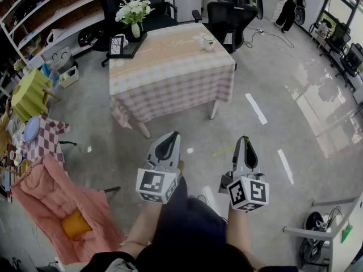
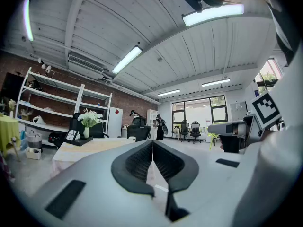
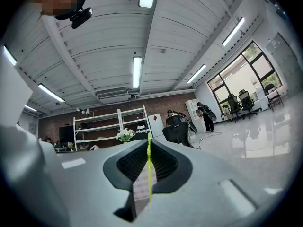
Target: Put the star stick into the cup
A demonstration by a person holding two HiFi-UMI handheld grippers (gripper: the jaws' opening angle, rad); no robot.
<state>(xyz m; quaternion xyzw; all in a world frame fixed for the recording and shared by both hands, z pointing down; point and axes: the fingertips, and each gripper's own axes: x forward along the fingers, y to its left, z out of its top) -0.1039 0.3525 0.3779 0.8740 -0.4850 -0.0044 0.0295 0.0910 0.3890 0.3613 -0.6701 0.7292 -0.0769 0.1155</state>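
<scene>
Left hand-held gripper (image 1: 173, 136) jaws together, right hand-held gripper (image 1: 245, 139) pinching star stick (image 3: 149, 164)

table (image 1: 170, 67): checked cloth | flowers (image 1: 134, 10): on table | office chair (image 1: 229, 16): behind

Two tongs (image 1: 174, 135) (image 1: 245, 138), one star stick (image 3: 148, 166), one cup (image 1: 207, 43).

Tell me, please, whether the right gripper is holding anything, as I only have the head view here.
Observer: Yes. The right gripper view shows the right gripper shut on a thin yellow-green stick, seen edge-on between the pads.
Operator: Thank you. And is the left one carrying something too?
Observer: No. In the left gripper view the left gripper has its jaws together with nothing between them.
</scene>
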